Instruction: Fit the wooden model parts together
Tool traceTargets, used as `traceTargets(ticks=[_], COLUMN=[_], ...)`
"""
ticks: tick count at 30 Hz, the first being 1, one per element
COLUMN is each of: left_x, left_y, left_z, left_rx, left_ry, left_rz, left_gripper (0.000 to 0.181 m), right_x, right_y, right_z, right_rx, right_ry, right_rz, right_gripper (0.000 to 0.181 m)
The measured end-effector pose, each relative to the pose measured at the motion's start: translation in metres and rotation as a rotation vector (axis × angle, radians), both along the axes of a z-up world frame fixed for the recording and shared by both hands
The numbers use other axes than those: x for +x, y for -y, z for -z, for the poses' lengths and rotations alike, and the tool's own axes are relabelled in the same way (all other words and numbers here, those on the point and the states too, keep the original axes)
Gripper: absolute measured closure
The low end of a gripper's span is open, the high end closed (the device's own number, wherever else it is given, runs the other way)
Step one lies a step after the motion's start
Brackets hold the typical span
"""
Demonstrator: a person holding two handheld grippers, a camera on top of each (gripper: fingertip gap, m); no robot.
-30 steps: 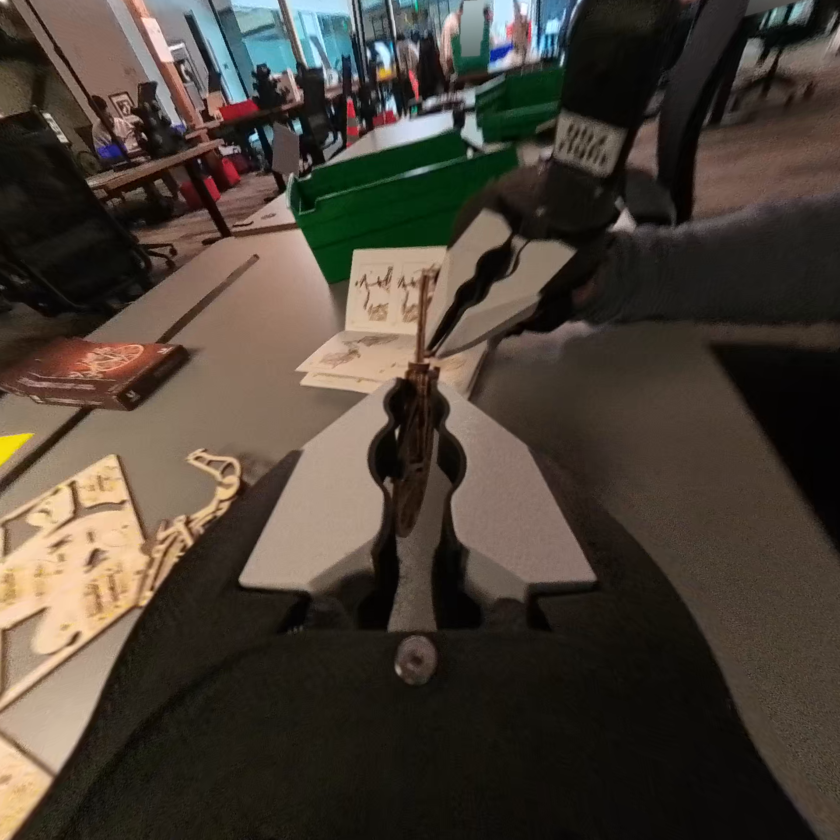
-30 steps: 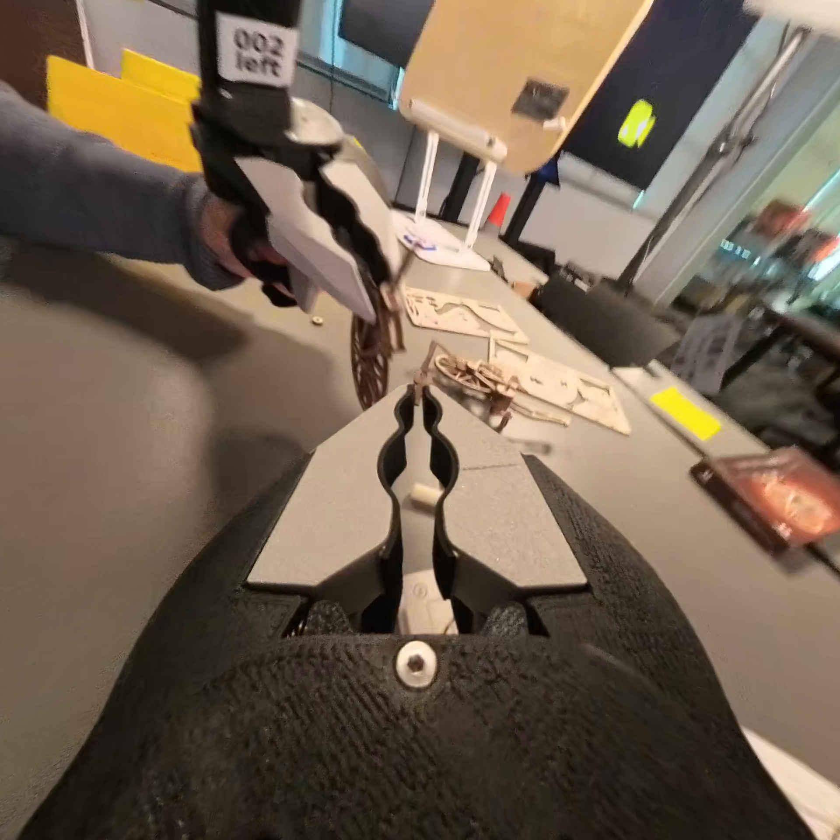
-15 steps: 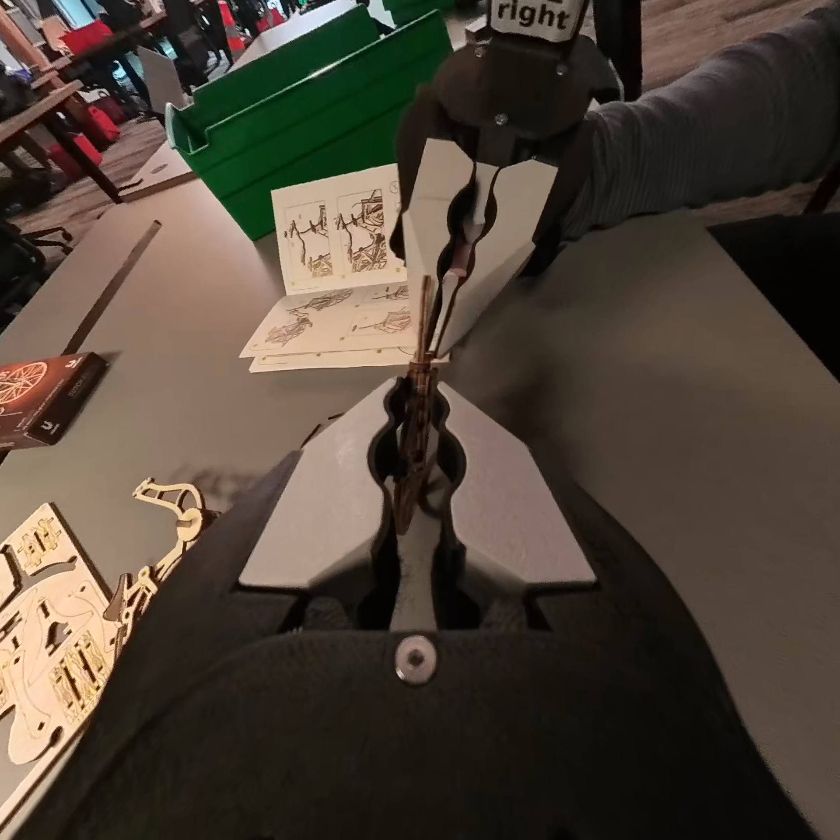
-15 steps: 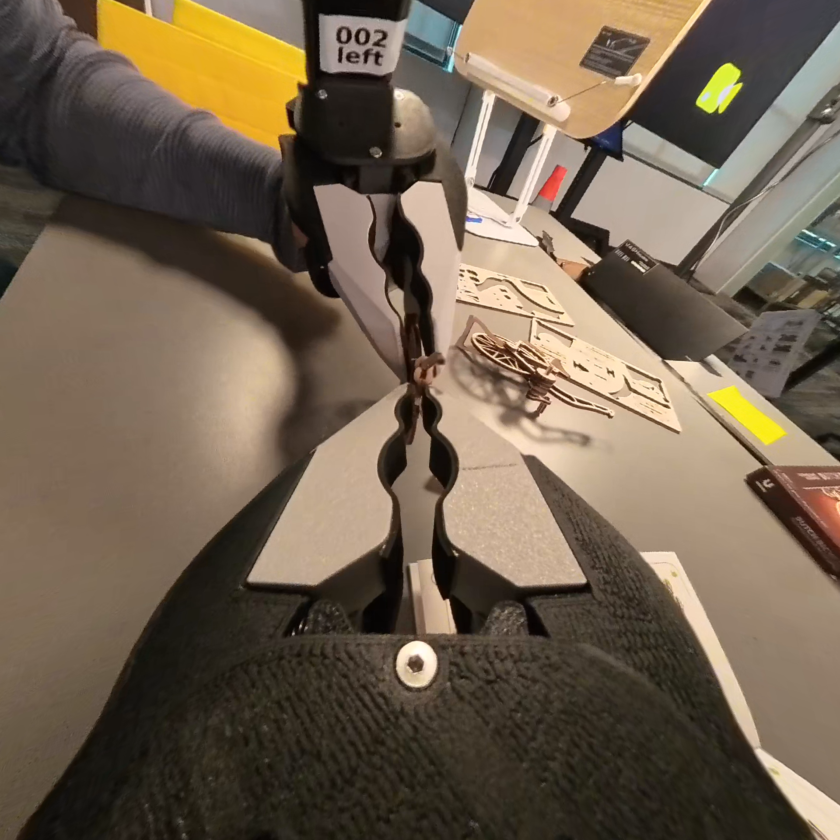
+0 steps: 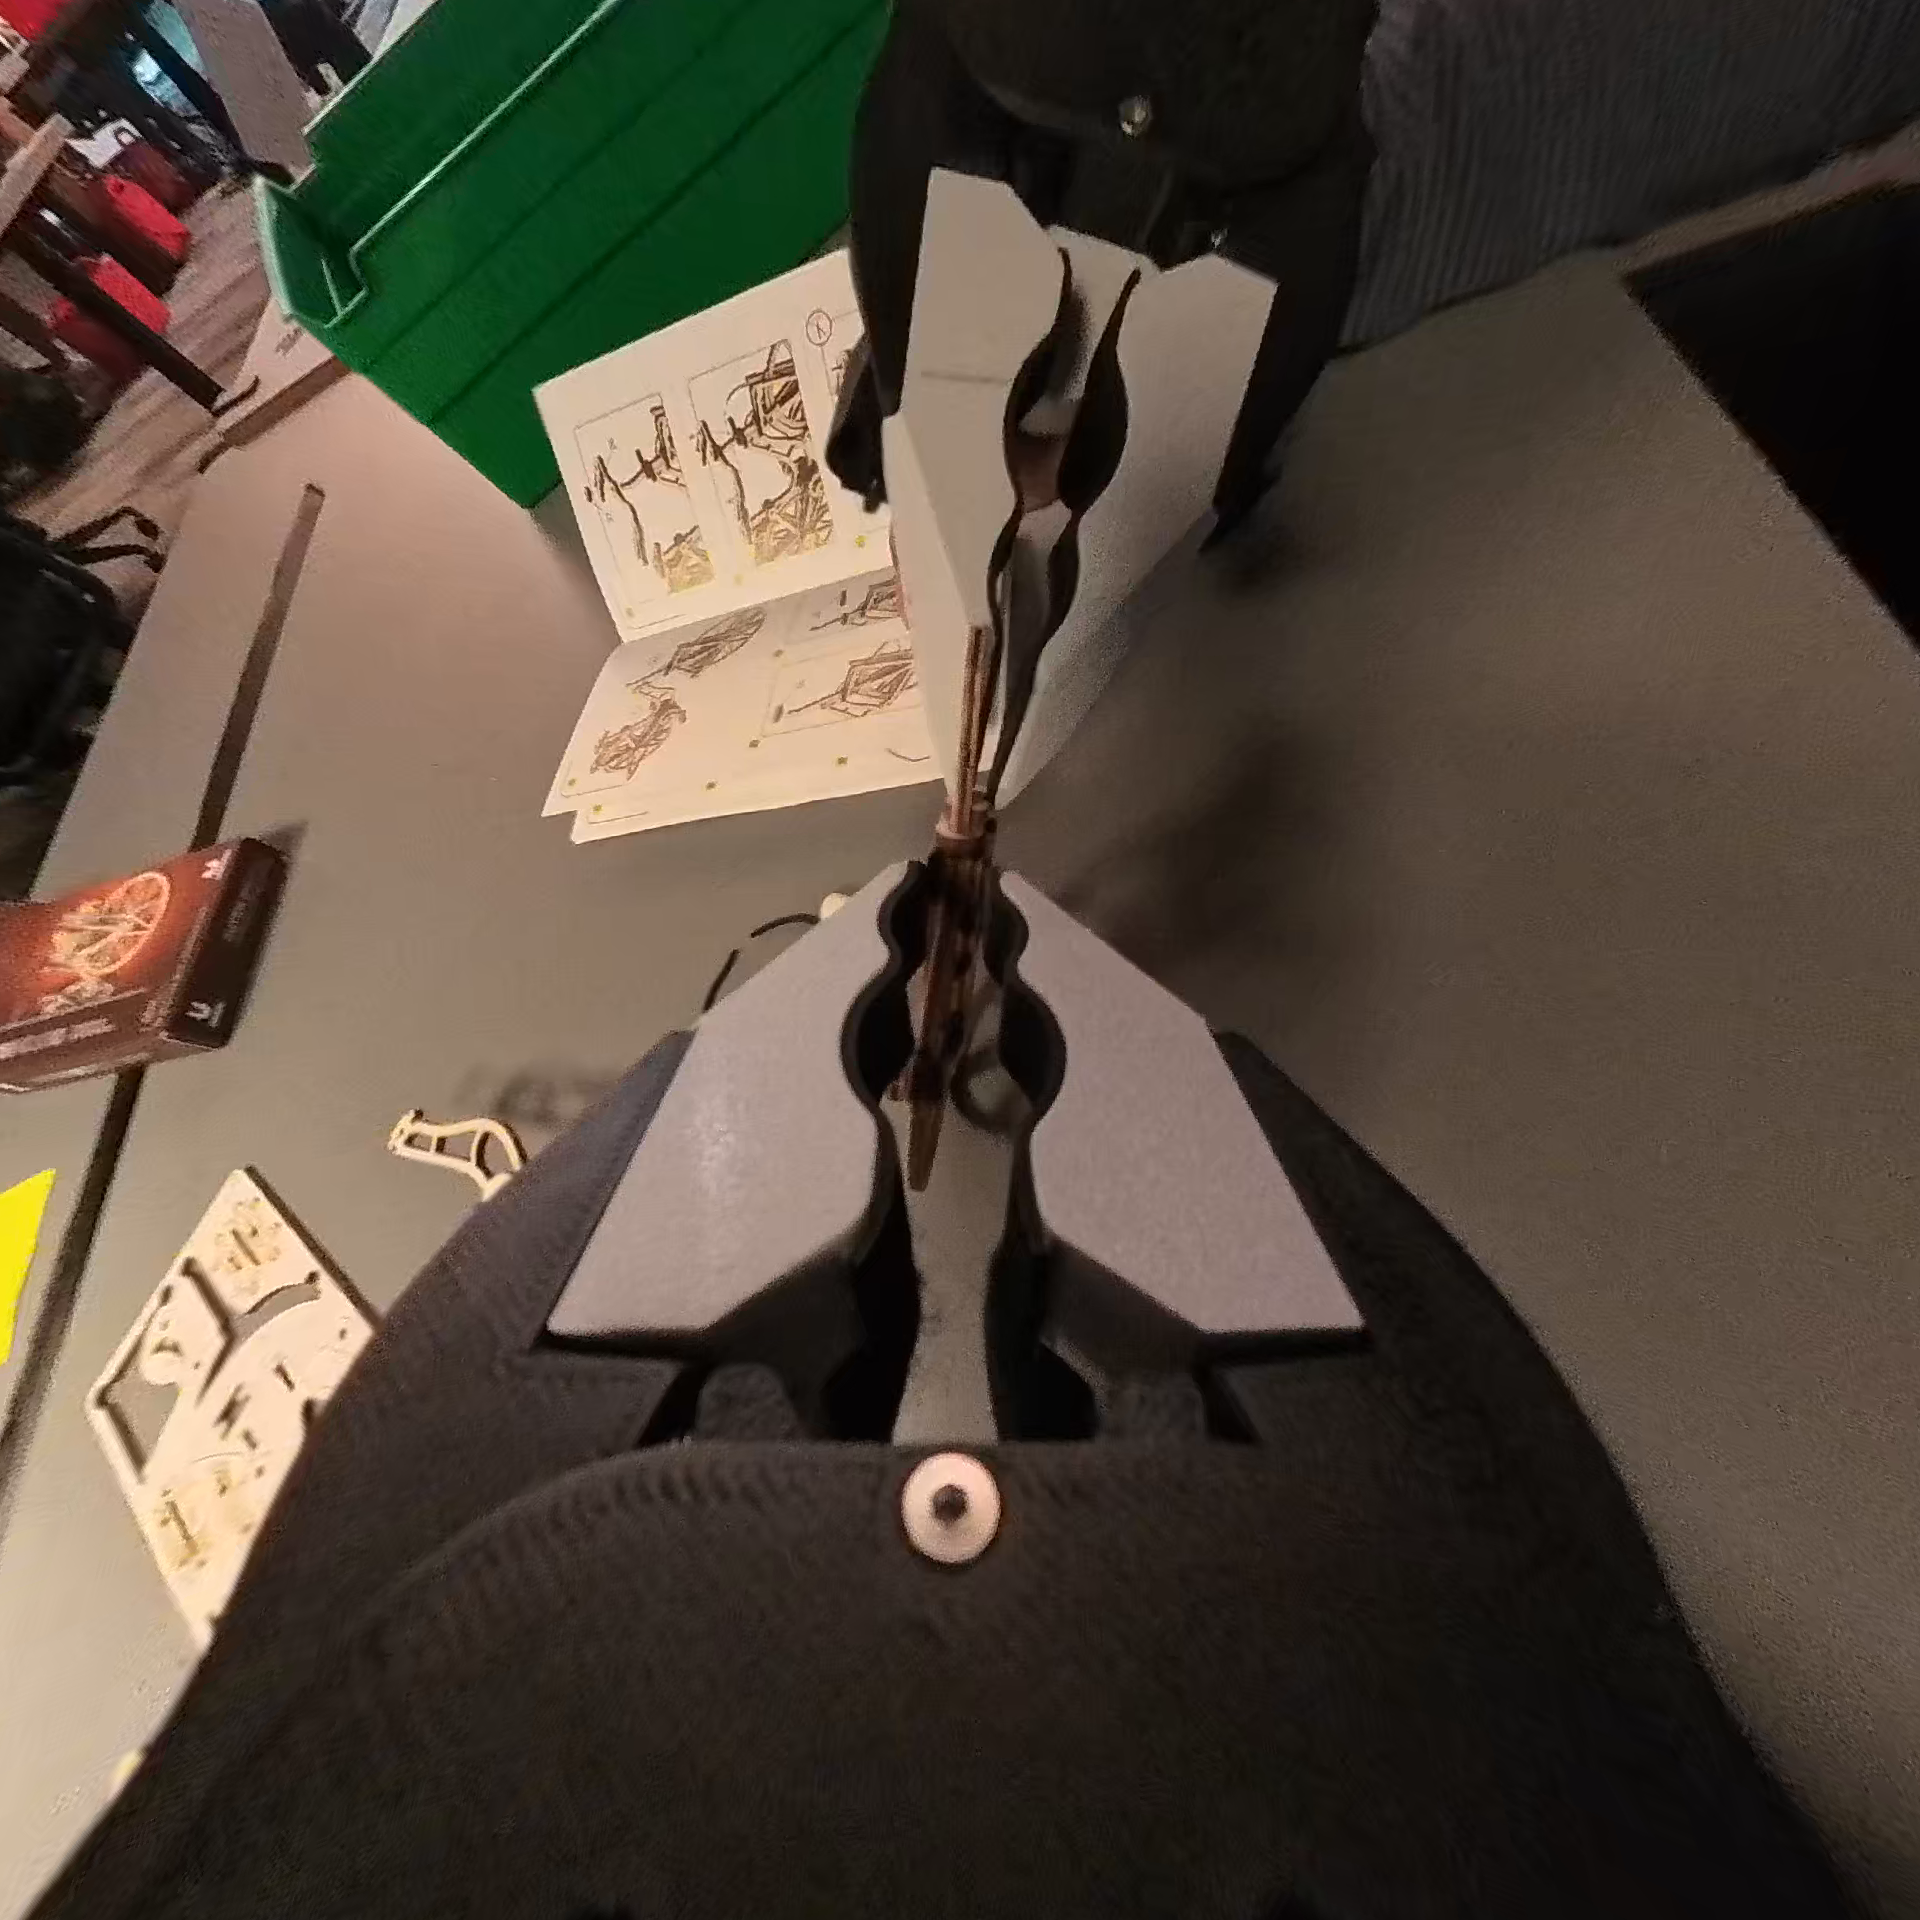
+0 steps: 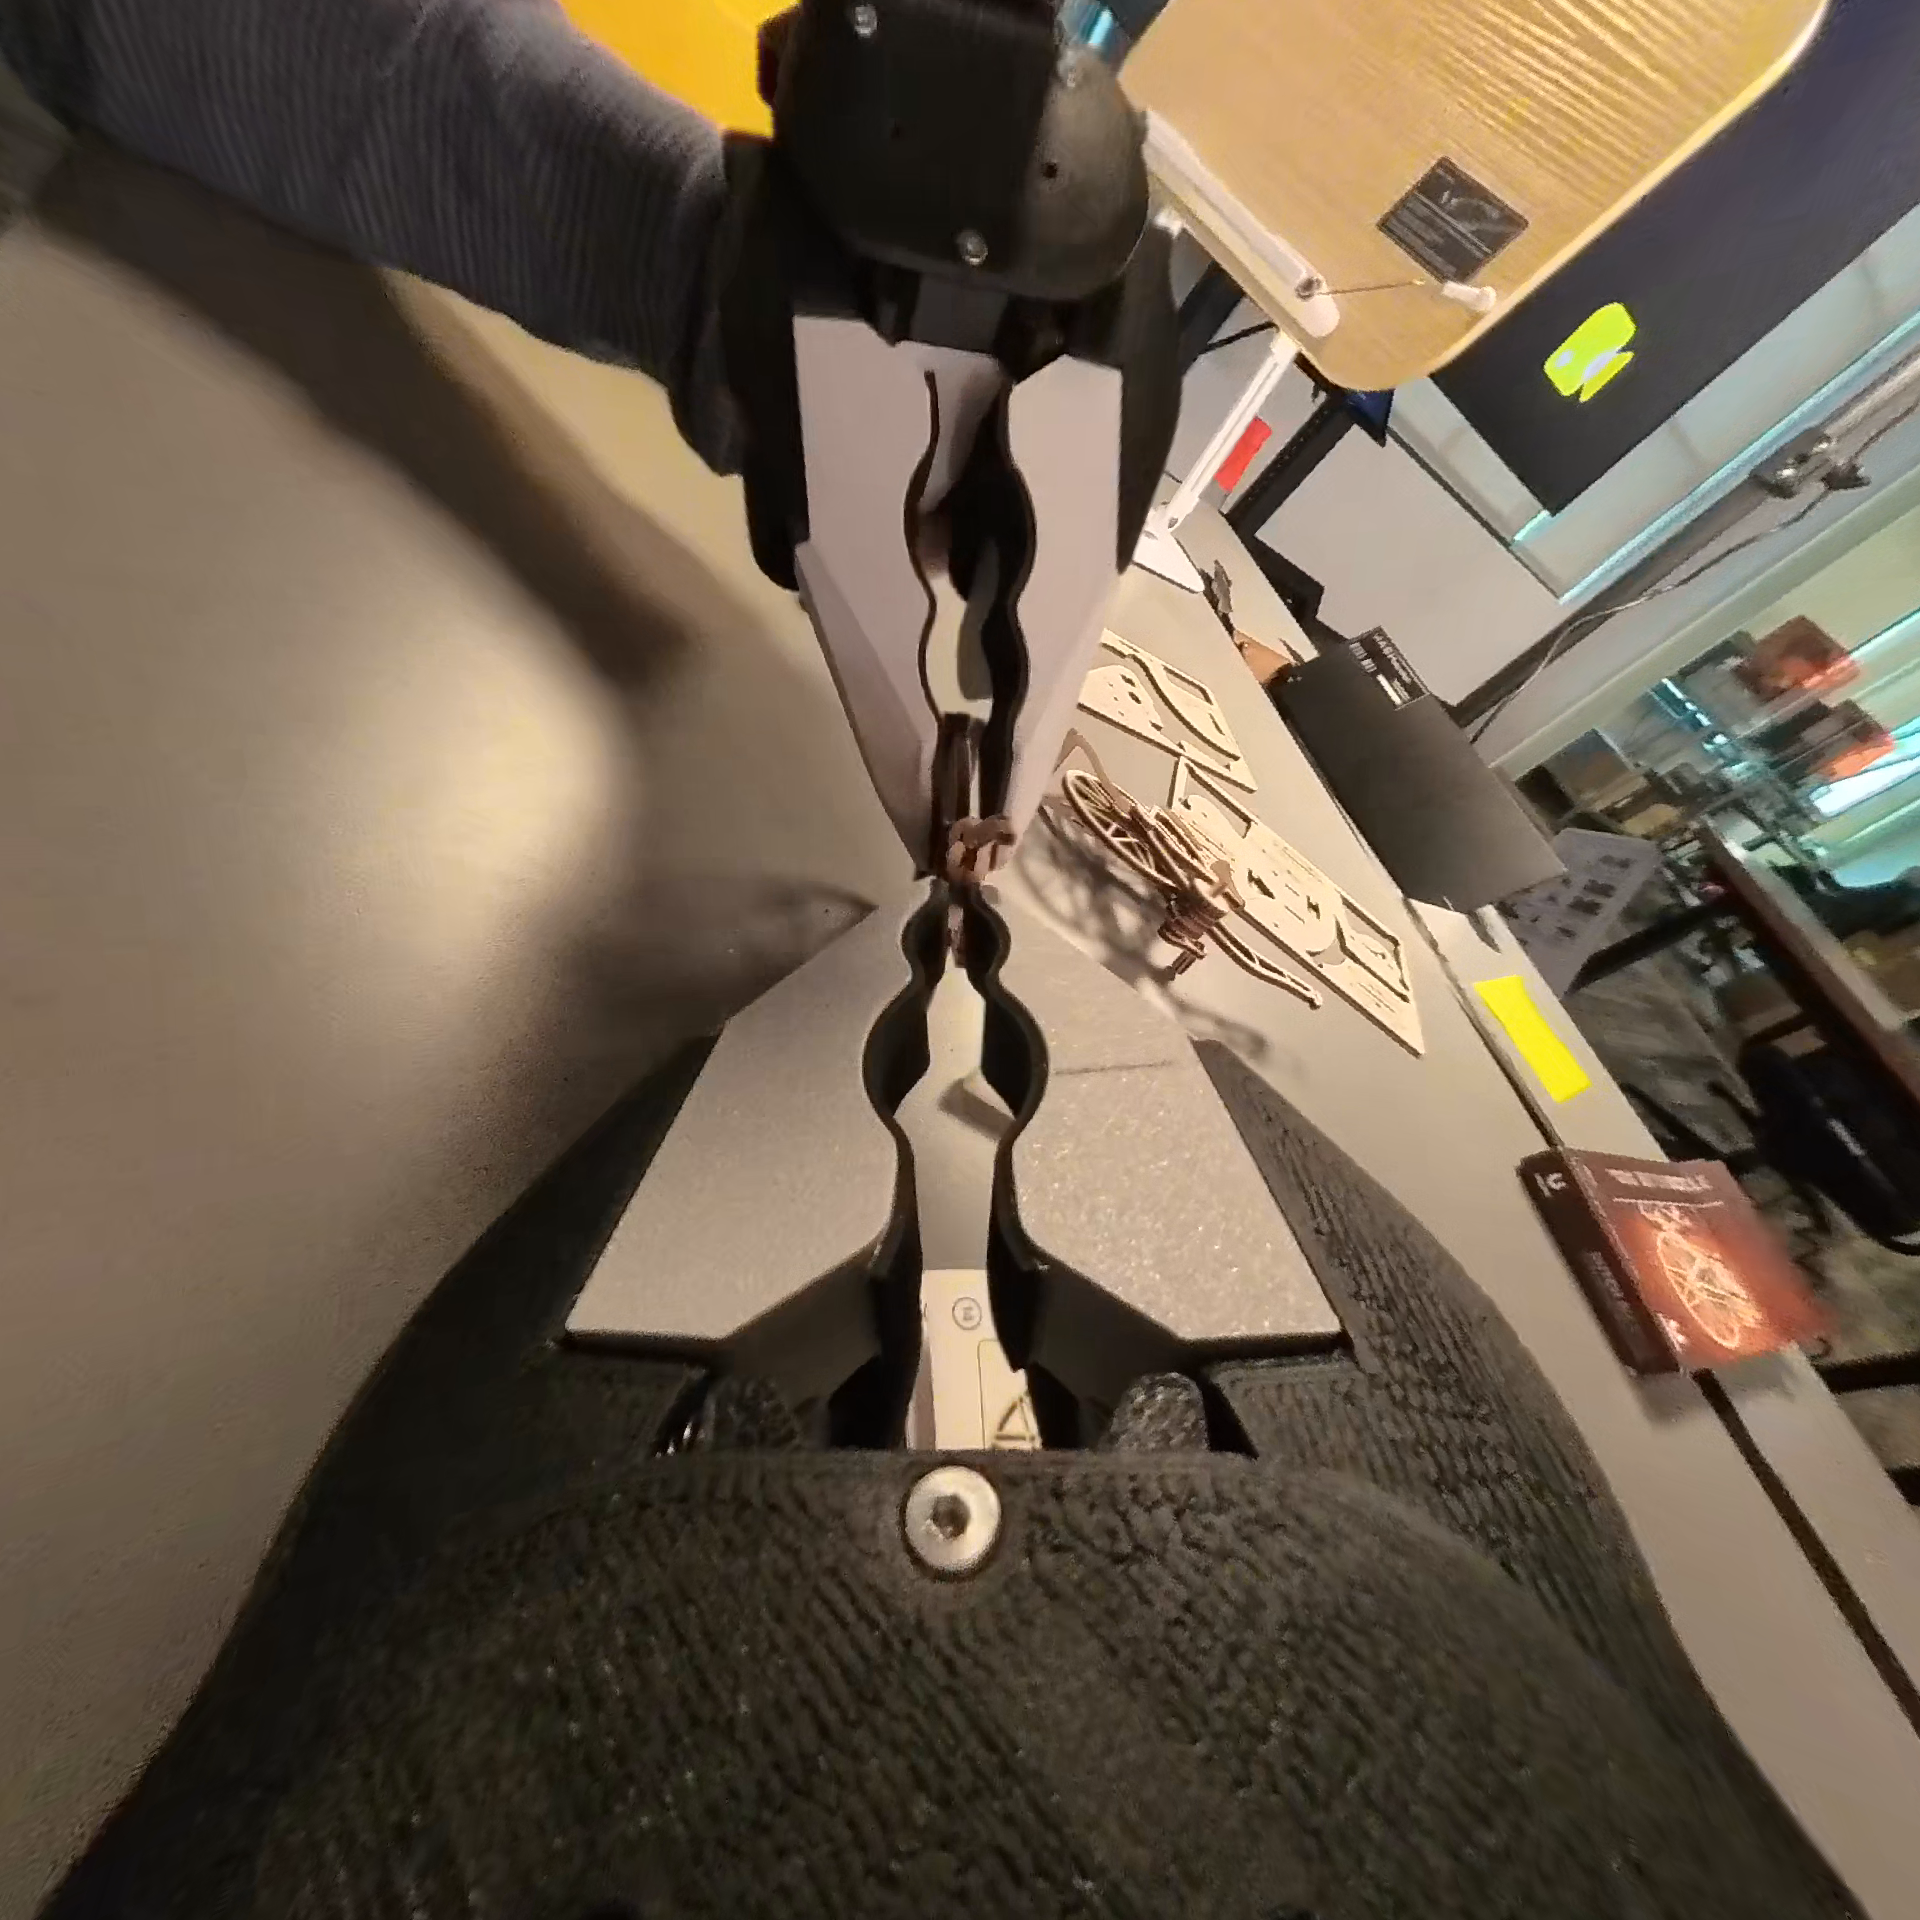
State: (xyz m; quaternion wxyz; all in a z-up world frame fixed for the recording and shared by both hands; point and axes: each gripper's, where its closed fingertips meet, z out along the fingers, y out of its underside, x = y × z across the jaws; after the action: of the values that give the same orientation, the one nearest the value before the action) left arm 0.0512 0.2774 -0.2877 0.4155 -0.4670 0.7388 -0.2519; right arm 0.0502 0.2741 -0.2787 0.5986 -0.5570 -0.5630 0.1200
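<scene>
- My left tool [image 5: 951, 914] is closed edge-on around a dark wooden wheel part [image 5: 940, 1029], which stands up between the fingers and pokes out past the tips, held in the air above the grey counter [image 5: 1507, 831].
- My right tool [image 6: 954, 914] is pinched down on a small wooden piece [image 6: 977, 842] at its very tips, and the two tools meet tip to tip, so the small piece sits right against the wheel part.
- I judge the fitting of these two parts to be in hand but not clearly finished: I cannot tell whether the small piece is seated or only touching.
- A partly built model [image 6: 1153, 862] with a spoked wheel lies on the counter near cut-out sheets [image 6: 1278, 914], so some assembly is done. More of it looks left to do, as the sheets [image 5: 208, 1382] and a loose frame piece [image 5: 457, 1143] lie unused.
- The open instruction booklet [image 5: 717, 623] lies beyond my left tool, near a green bin [image 5: 540, 208] and the kit box [image 5: 125, 956].
- The joint itself is hidden between the fingertips in both views.
- The wheel shows only edge-on, the counter is blurred in places, and the left edge of the sheets is cut off.
</scene>
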Motion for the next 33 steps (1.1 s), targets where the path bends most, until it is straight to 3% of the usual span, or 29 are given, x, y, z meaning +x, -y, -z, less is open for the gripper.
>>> traceTargets(ticks=[4,15,33], left_x=[-0.001,-0.003,0.008], left_y=[0.001,0.000,-0.016], left_z=[0.002,0.010,0.007], left_rx=[0.120,0.423,0.408], left_ry=[-0.022,-0.137,-0.085], left_rz=[-0.005,-0.037,-0.219], left_gripper=[0.172,0.172,0.172], right_x=[-0.001,-0.002,0.007], right_y=[0.003,-0.001,-0.012], right_z=[0.001,0.006,0.004], right_rx=[0.053,0.507,0.311], right_ry=[0.043,0.387,0.244], right_rz=[0.007,0.128,0.228], right_gripper=[0.181,0.181,0.181])
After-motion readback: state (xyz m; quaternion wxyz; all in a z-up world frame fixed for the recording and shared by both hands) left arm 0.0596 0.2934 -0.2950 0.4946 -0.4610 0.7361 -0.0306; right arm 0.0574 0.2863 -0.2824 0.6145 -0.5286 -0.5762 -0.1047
